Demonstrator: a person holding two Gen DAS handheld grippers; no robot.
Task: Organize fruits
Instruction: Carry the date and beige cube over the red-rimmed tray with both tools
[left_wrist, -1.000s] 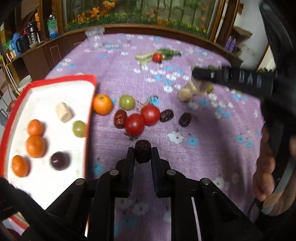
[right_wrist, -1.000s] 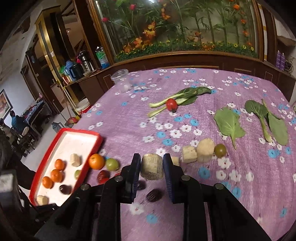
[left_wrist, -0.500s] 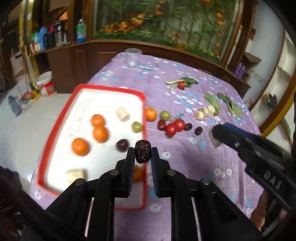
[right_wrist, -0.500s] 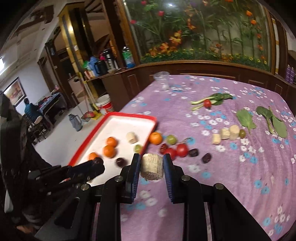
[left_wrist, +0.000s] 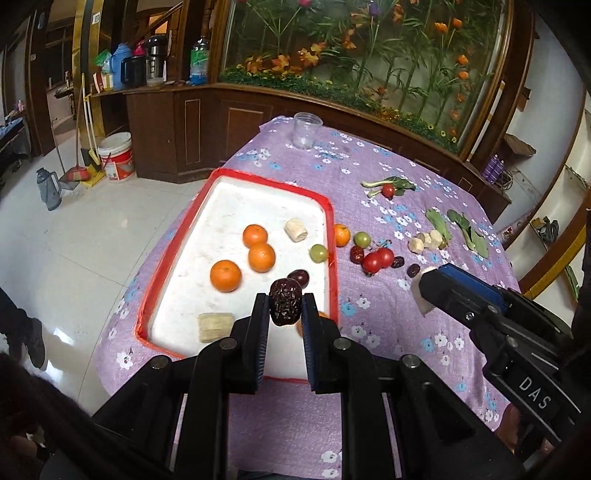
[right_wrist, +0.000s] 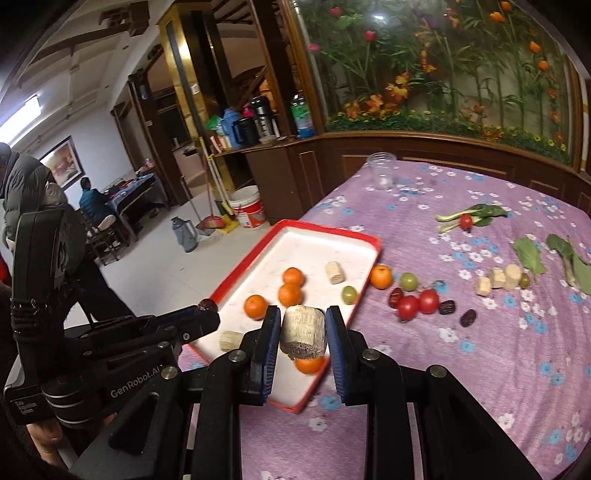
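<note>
While a wrinkled red date (left_wrist: 283, 302) sits clamped in the left claw (left_wrist: 284, 314) above the red-rimmed tray (left_wrist: 236, 177), the right claw (right_wrist: 302, 332) grips a pale cut chunk (right_wrist: 303, 331) over its near end. Tray holds oranges (left_wrist: 225, 275), a green fruit, a date, two chunks. Tomatoes (left_wrist: 376, 258), dates, one orange, chunks left on table (left_wrist: 369, 424); roughly half done.

A wooden cabinet (left_wrist: 207, 122) is running across the upper frame beneath a flower display (left_wrist: 369, 55); pale floor tiles (left_wrist: 74, 236) are gleaming at left.
</note>
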